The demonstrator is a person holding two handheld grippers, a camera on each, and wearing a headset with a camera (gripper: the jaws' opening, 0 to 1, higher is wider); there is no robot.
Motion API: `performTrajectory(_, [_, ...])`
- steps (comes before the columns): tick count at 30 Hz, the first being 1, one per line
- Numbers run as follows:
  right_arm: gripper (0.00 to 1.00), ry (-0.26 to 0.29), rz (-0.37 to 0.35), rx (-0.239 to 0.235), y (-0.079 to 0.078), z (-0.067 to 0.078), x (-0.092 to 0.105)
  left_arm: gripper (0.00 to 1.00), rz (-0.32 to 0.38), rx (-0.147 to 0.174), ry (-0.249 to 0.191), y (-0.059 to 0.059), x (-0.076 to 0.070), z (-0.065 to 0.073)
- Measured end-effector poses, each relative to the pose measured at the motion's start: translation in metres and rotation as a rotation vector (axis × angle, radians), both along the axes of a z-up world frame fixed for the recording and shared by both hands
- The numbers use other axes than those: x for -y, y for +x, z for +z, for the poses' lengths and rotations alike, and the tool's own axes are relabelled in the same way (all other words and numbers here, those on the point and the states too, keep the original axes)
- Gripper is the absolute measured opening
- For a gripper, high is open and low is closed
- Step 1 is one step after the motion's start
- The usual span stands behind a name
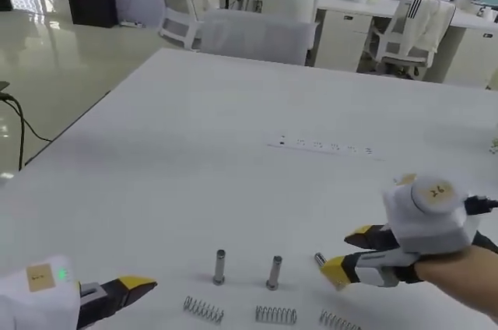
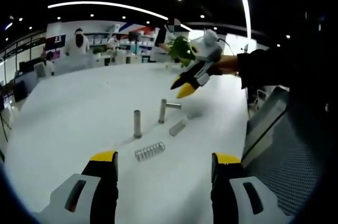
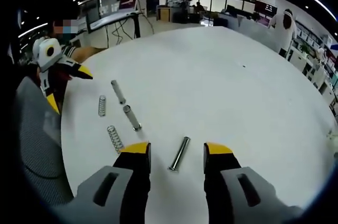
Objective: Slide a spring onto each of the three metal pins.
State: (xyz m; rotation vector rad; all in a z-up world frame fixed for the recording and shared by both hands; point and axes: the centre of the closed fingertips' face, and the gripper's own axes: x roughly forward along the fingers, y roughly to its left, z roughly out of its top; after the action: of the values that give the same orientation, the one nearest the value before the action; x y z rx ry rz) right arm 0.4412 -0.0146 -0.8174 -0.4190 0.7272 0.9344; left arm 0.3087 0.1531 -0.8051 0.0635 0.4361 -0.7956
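- On the white table (image 1: pixel 233 112), two pins (image 1: pixel 219 266) stand upright side by side. The third pin (image 3: pixel 179 153) lies flat just to their right.
- Three springs (image 1: pixel 276 314) lie in a row on the near side of the pins, each on its side. None is on a pin yet, so the task looks barely begun.
- The right gripper (image 1: pixel 348 251) is low over the lying pin, its jaws spread apart and holding nothing. In the right gripper view the pin lies between the two yellow tips, and neither tip visibly touches it.
- The left gripper (image 2: pixel 165 156) sits at the near left, well apart from the parts. Its jaws are wide and empty, pointed toward the nearest spring (image 2: pixel 150 150).
- My reading: the step in hand is picking up the lying pin.
- Next, I'd guess the right jaws need to close squarely across the shaft without rolling it away. Then they could stand the pin up or hold it level so a spring can slide over its end.
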Motion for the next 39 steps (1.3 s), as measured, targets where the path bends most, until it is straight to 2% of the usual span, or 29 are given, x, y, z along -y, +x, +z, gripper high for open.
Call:
performTrajectory(3, [0.32,-0.024,-0.01,-0.013,0.003,-0.005,0.0,0.67,0.0,-0.001,-0.001,0.0,0.0,-0.001])
performTrajectory(17, [0.17,-0.097,-0.072,-0.096,0.014,-0.028,-0.005,0.67,-0.005,-0.003,-0.012,0.002,0.0,-0.002])
performTrajectory(25, [0.13,-0.118,-0.13,-0.143,0.018,-0.039,-0.005,0.66,-0.009,-0.009,-0.021,0.003,0.0,-0.005])
performTrajectory(39, [0.1,-0.141,-0.177,-0.172,0.02,-0.045,-0.006,0.66,-0.022,-0.01,-0.026,0.006,0.001,-0.005])
